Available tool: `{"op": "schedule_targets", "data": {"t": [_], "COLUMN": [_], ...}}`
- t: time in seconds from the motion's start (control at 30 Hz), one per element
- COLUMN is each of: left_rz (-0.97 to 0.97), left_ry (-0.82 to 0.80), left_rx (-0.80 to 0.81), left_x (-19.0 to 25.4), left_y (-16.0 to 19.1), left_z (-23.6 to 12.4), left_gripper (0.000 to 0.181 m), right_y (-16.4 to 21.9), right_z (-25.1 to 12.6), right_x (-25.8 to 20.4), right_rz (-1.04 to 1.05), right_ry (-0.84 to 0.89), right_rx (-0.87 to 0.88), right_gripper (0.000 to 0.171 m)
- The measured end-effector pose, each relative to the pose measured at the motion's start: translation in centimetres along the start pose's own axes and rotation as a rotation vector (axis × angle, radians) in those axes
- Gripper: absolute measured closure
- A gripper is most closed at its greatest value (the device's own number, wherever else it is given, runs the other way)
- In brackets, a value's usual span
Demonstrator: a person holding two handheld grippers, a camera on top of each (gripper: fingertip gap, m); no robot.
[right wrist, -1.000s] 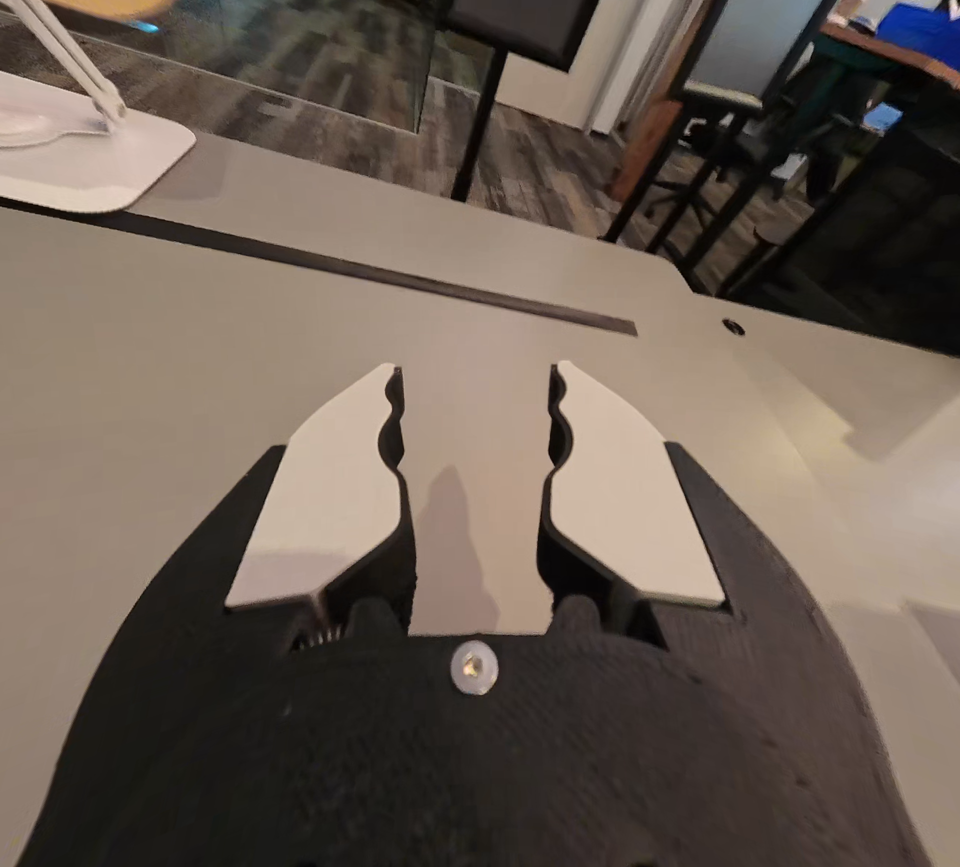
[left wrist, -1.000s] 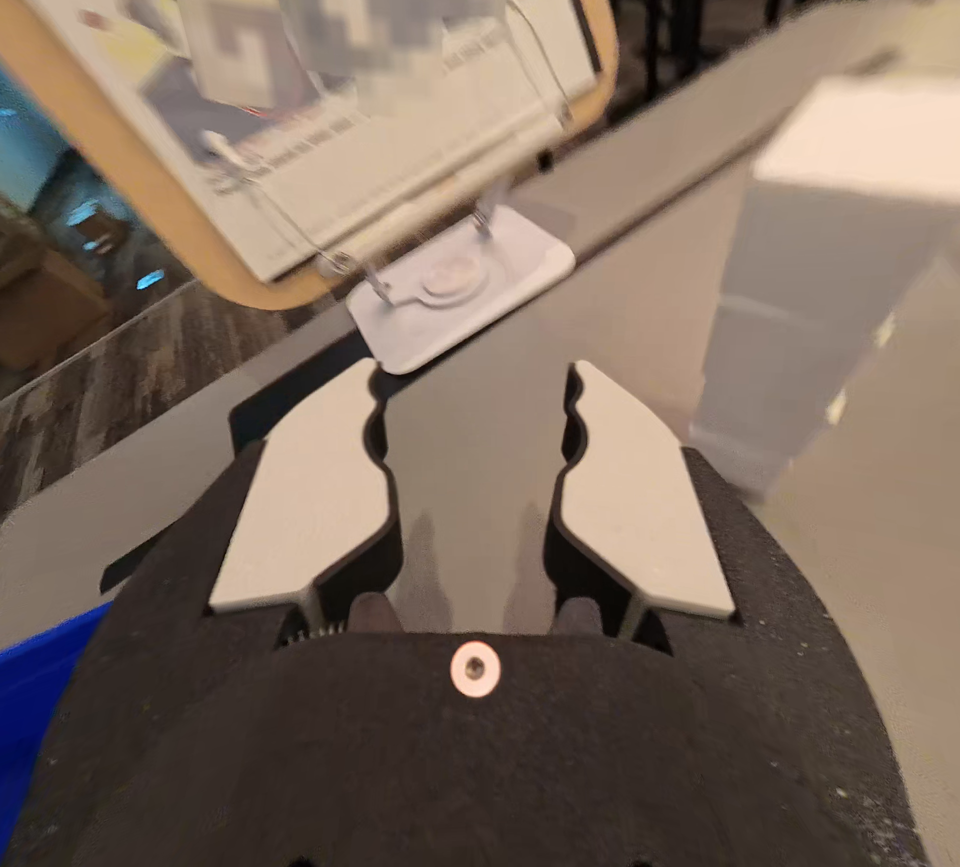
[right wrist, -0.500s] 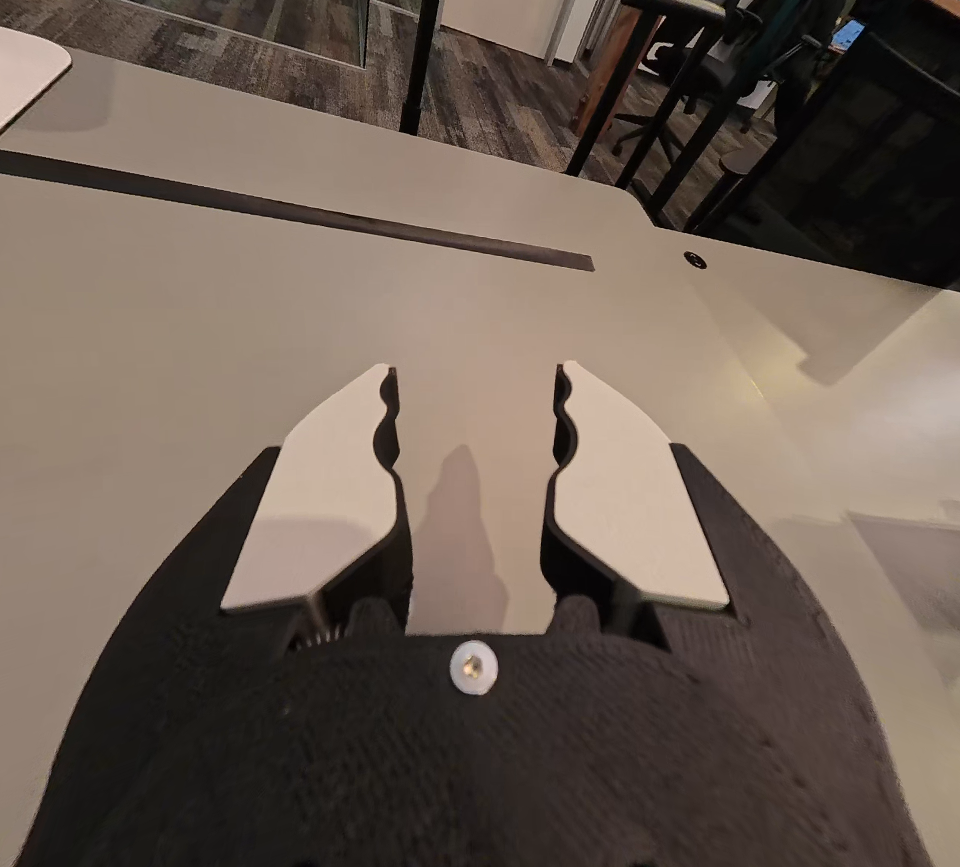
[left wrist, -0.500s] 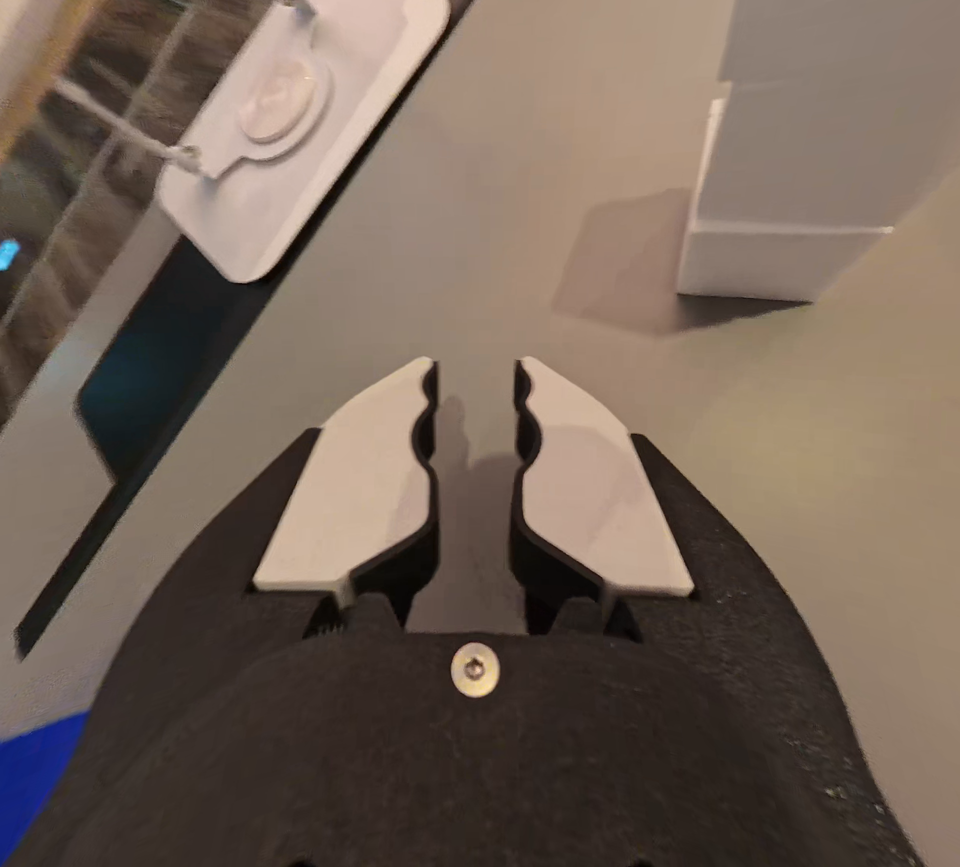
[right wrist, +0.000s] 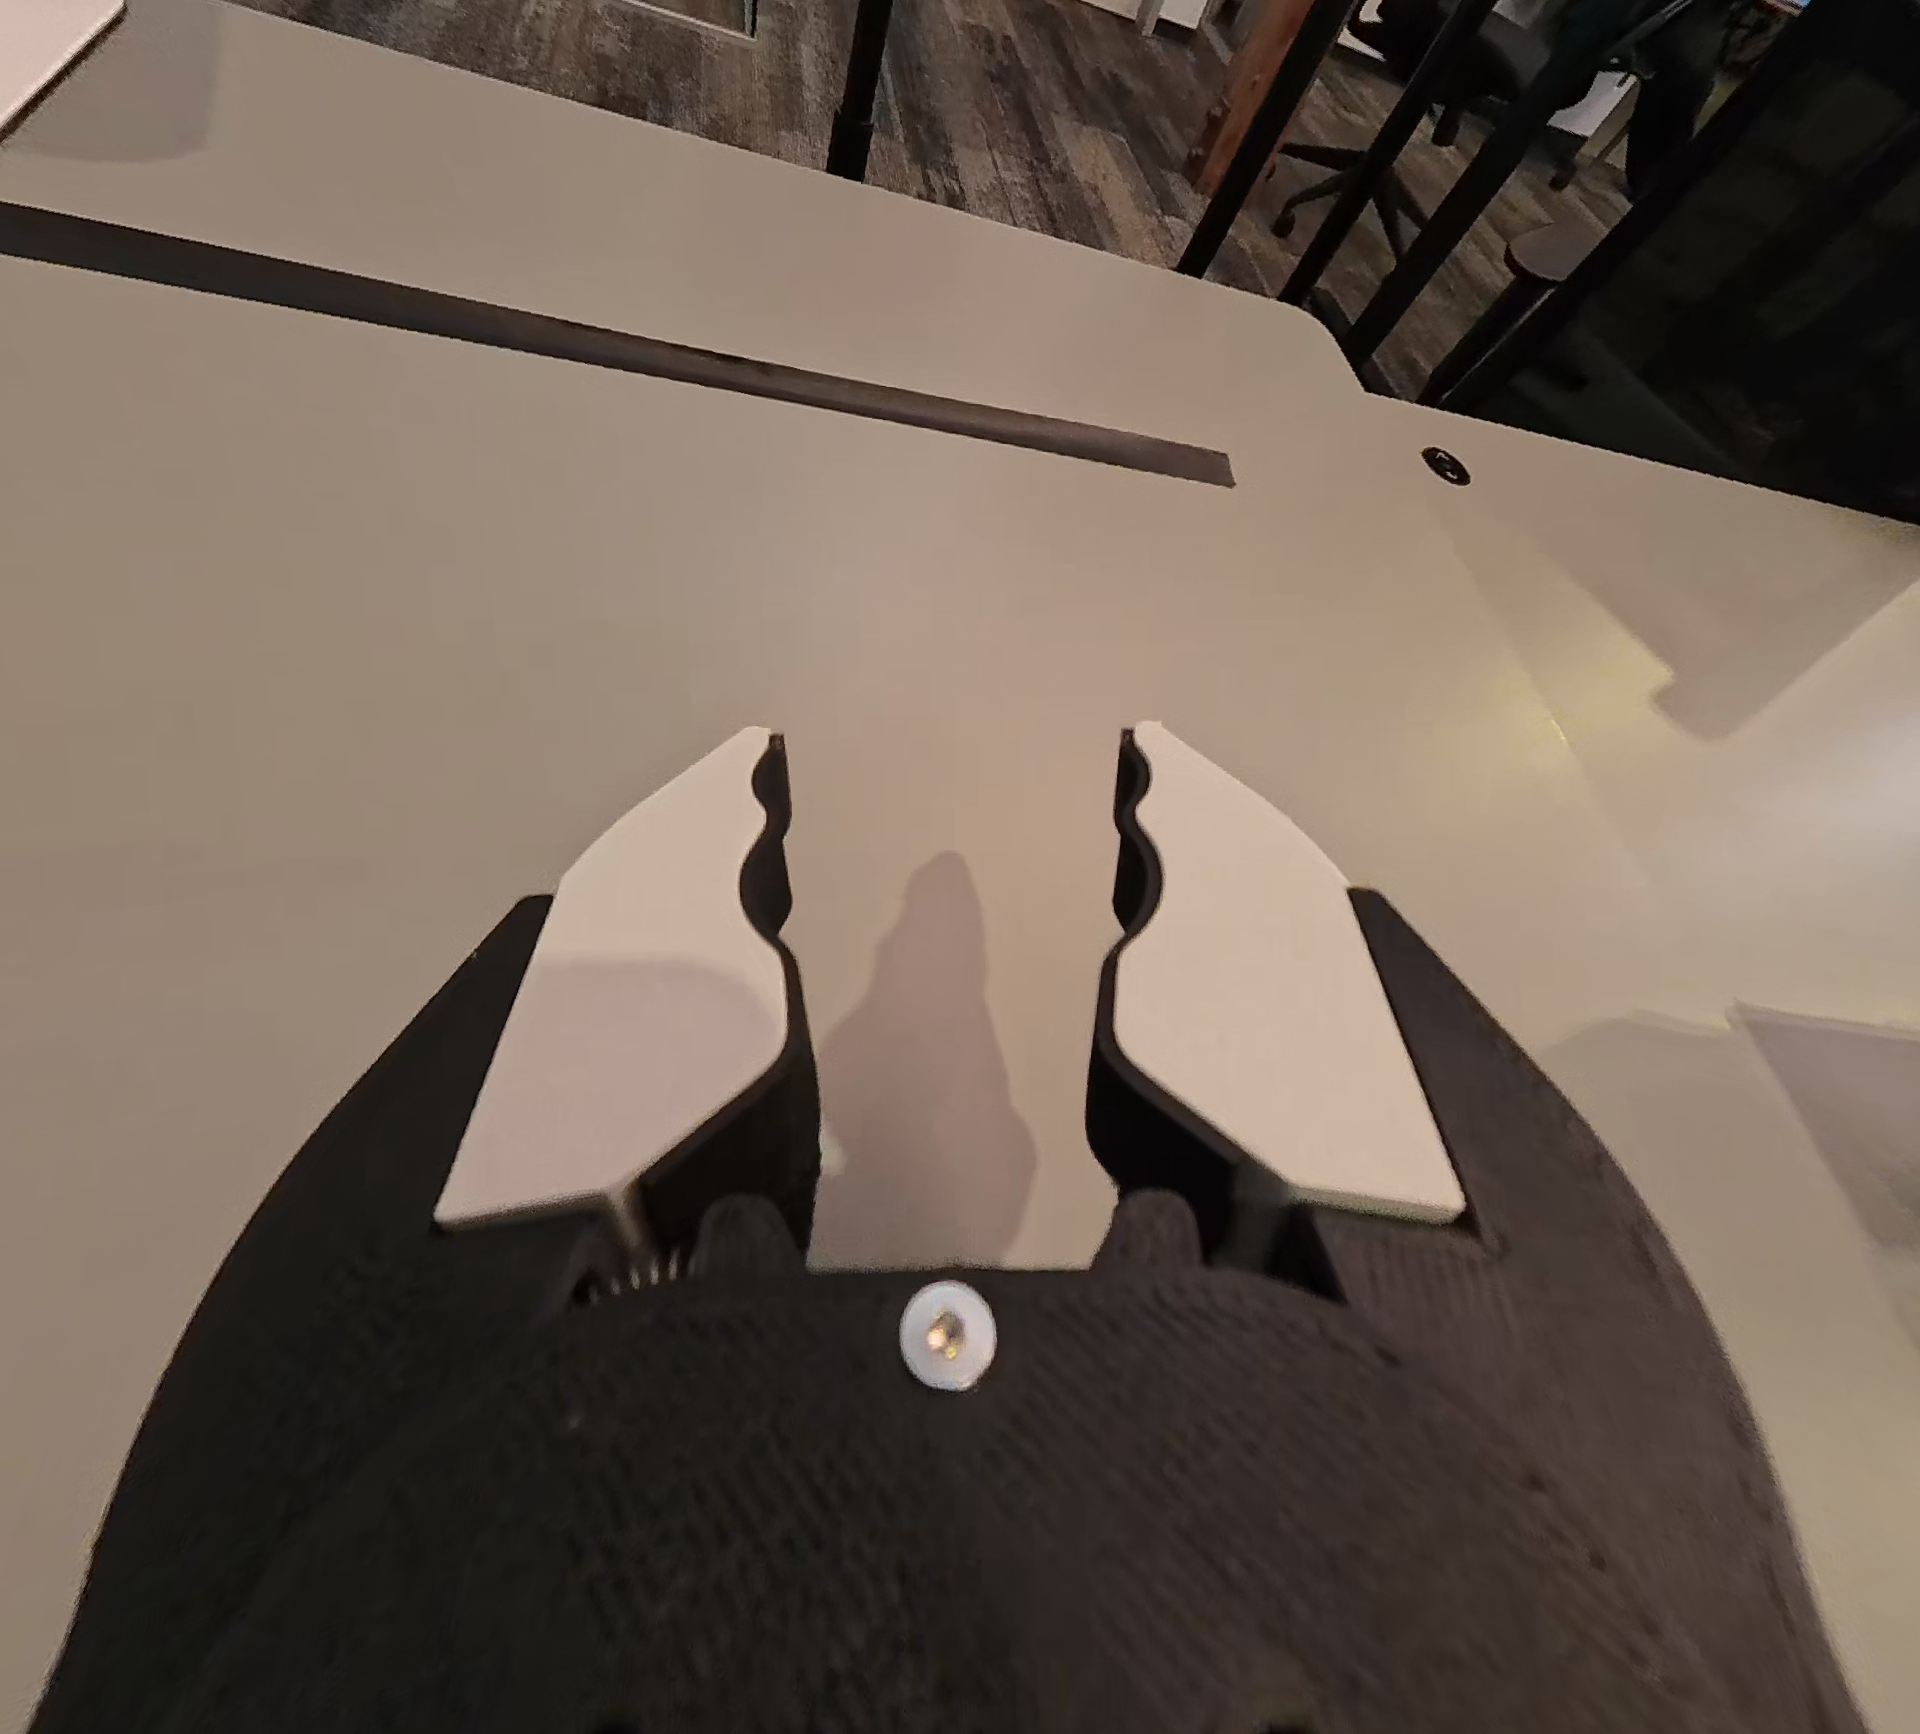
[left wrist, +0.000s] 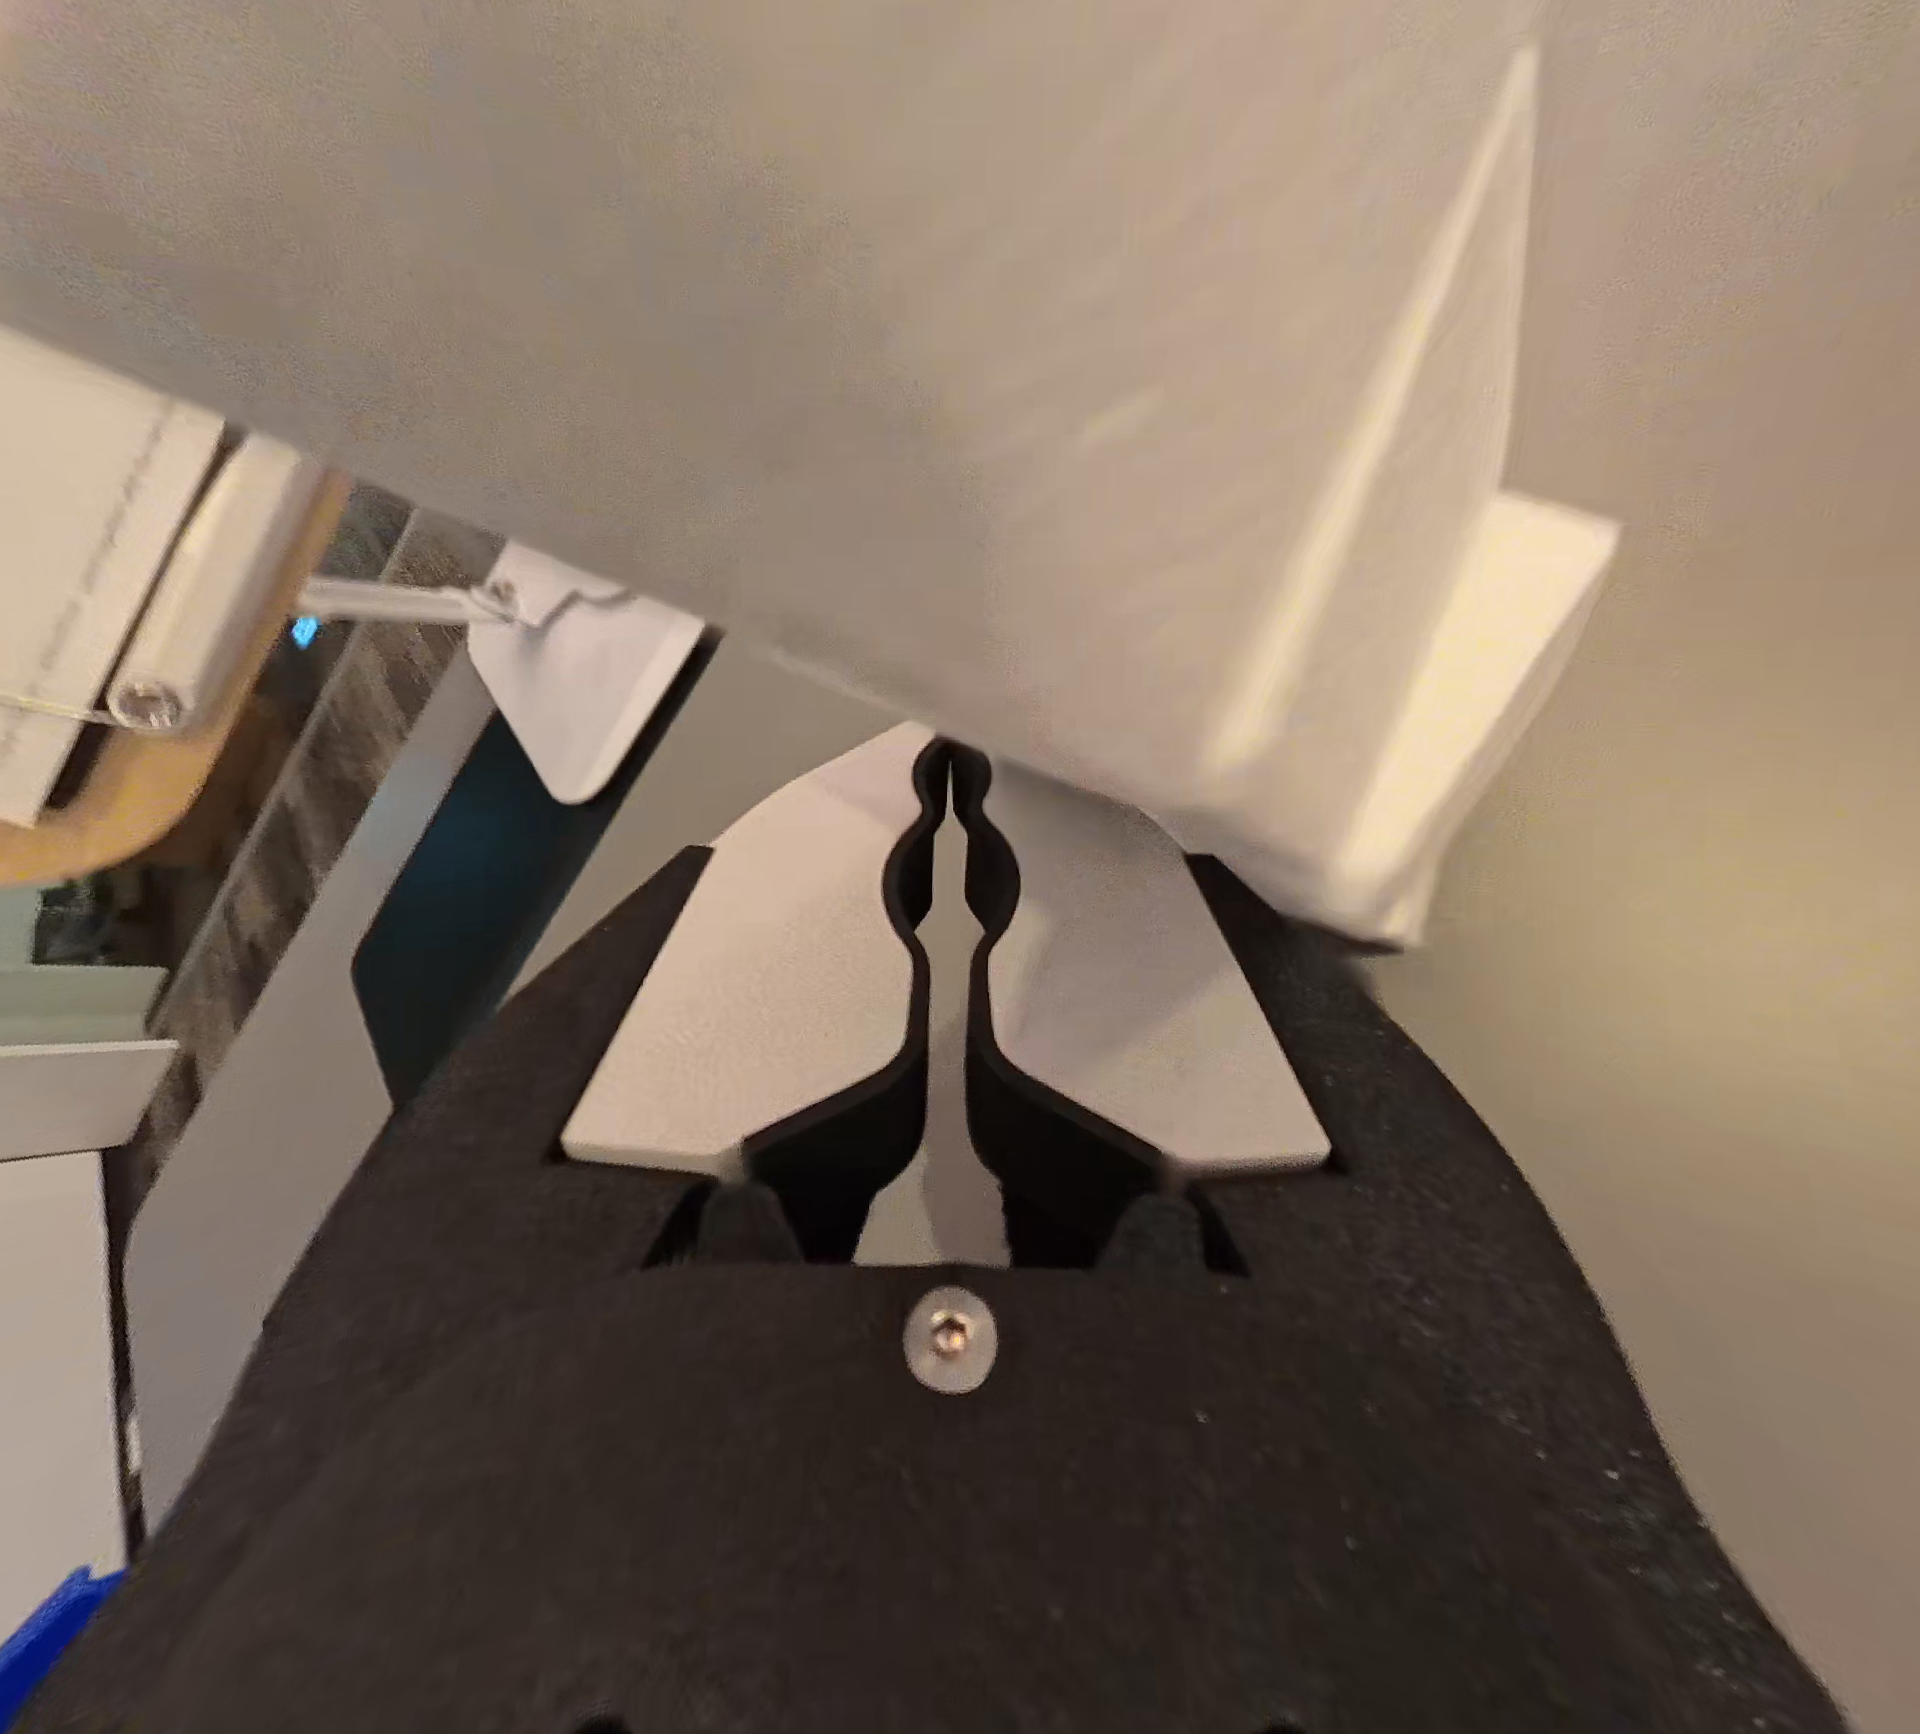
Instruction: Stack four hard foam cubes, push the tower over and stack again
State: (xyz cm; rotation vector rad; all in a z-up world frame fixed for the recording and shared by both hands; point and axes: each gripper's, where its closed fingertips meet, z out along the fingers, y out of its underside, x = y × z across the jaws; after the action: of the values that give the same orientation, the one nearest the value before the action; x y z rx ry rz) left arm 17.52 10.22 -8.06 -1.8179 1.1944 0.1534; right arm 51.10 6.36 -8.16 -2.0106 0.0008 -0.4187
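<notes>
The white foam cube tower (left wrist: 831, 230) fills the top of the left wrist view, very close, blurred and slanted across the frame. The edge of a lower cube (left wrist: 1475, 708) sticks out at the right. My left gripper (left wrist: 951, 765) is shut with nothing between its fingers, and its tips touch the tower's side. My right gripper (right wrist: 951, 739) is open and empty, low over the grey table (right wrist: 623, 593). No cube shows in the right wrist view.
A white stand base (left wrist: 582, 676) and a wood-framed board (left wrist: 125, 645) stand left of the tower. A blue bin corner (left wrist: 52, 1611) is at lower left. A dark slot (right wrist: 727, 375) runs across the table; office chairs (right wrist: 1455, 22) stand beyond its far edge. Across from one pair of fingers to the other is roughly 35 cm.
My left gripper has closed from open to shut and moved right up against the tower, which now looms slanted in view. My right gripper stayed open and hardly moved.
</notes>
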Motion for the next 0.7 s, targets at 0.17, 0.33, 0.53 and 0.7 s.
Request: {"op": "schedule_targets", "data": {"t": [0.17, 0.33, 0.53, 0.7], "left_rz": [0.079, 0.03, -0.155, -0.326], "left_ry": [-0.02, 0.008, 0.07, 0.19], "left_rx": [0.021, 0.061, 0.165, 0.272], "left_x": [2.7, 2.1, -0.2, -0.9], "left_y": [-3.1, -3.6, -3.6, -4.0], "left_z": [-0.2, -1.1, -2.7, -3.5], "left_gripper": [0.181, 0.181, 0.155, 0.131], "right_y": [0.5, 1.5, 2.1, 2.7], "right_z": [-0.2, -0.8, -2.0, -2.5], "right_x": [1.0, 2.5, 5.3, 5.1], "right_rz": [0.023, 0.084, 0.216, 0.265], "right_ry": [0.0, -0.03, -0.022, -0.07], "right_rx": [-0.009, 0.003, 0.073, 0.137], "right_gripper": [0.11, 0.11, 0.107, 0.106]}}
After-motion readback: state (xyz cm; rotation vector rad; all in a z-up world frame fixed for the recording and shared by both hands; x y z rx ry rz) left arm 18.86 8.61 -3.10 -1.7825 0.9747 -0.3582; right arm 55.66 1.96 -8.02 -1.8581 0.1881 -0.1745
